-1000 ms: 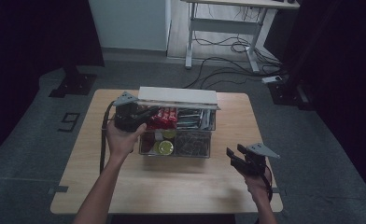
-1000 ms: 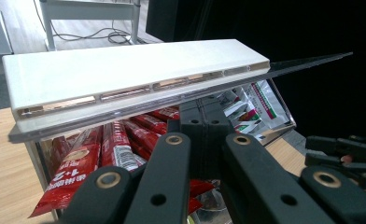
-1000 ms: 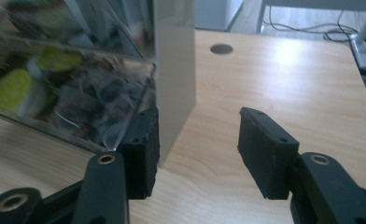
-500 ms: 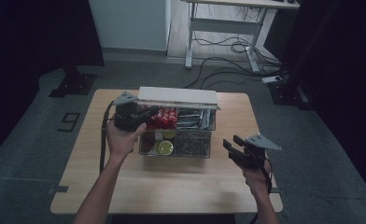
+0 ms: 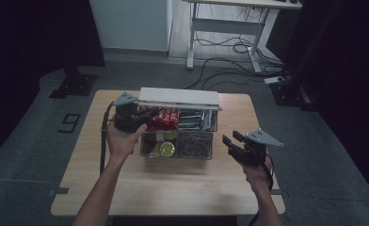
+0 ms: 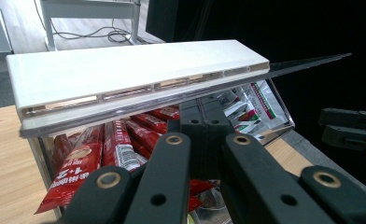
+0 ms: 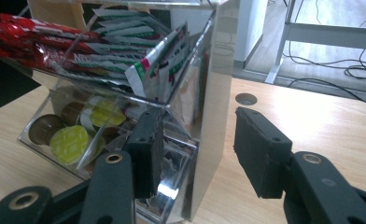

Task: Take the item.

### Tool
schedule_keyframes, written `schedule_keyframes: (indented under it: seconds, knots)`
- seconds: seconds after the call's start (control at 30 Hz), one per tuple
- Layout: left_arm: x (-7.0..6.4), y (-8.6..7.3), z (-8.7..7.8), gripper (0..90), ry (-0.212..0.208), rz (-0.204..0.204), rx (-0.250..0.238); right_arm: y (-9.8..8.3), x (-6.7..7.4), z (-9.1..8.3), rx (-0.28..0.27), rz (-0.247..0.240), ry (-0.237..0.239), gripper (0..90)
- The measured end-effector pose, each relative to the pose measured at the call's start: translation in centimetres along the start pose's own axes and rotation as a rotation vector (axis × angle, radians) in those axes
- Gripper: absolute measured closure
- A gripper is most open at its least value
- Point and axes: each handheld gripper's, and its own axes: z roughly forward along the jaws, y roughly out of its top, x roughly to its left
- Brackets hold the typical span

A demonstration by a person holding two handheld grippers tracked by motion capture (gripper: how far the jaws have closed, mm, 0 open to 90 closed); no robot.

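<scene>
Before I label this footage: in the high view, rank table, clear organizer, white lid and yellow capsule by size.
1. table
2. clear organizer
3. white lid, narrower than the organizer, though near it in width
4. yellow capsule

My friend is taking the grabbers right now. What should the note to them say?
Left gripper: jaws shut, with nothing seen between them, over the red sachets in the upper tier of the clear box, just under its white lid.
Right gripper: jaws open and empty, beside the box's right end, not touching it.
Lower tier holds the yellow-green capsules; green-and-white sachets sit at the upper right.
Done: nothing lies outside the box.
Left: probably a red sachet is to be picked; no grip on one can be seen yet.
</scene>
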Motion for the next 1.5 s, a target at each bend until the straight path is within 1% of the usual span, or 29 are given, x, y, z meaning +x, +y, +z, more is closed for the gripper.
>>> schedule_keyframes:
  seconds: [0.1,0.23,0.33,0.77,1.07,1.5]
  knots:
    - [0.0,0.0,0.0,90.0,0.000,0.000,0.000,0.2,0.2,0.1,-0.004,-0.004,0.004,52.2]
    - [0.0,0.0,0.0,90.0,0.000,-0.001,0.000,0.8,0.8,0.4,-0.007,-0.019,0.013,52.2]
    - [0.0,0.0,0.0,90.0,0.001,-0.001,-0.001,1.1,1.0,0.6,-0.008,-0.016,0.029,52.3]
    - [0.0,0.0,0.0,90.0,0.003,-0.001,-0.001,1.7,1.4,1.3,-0.005,-0.017,0.032,53.0]
    - [-0.1,0.1,0.1,90.0,0.003,0.001,0.002,2.4,2.1,1.9,-0.009,-0.033,0.043,53.6]
    - [-0.1,0.2,0.1,90.0,0.002,0.001,0.000,3.0,2.6,2.8,-0.001,-0.051,0.049,56.3]
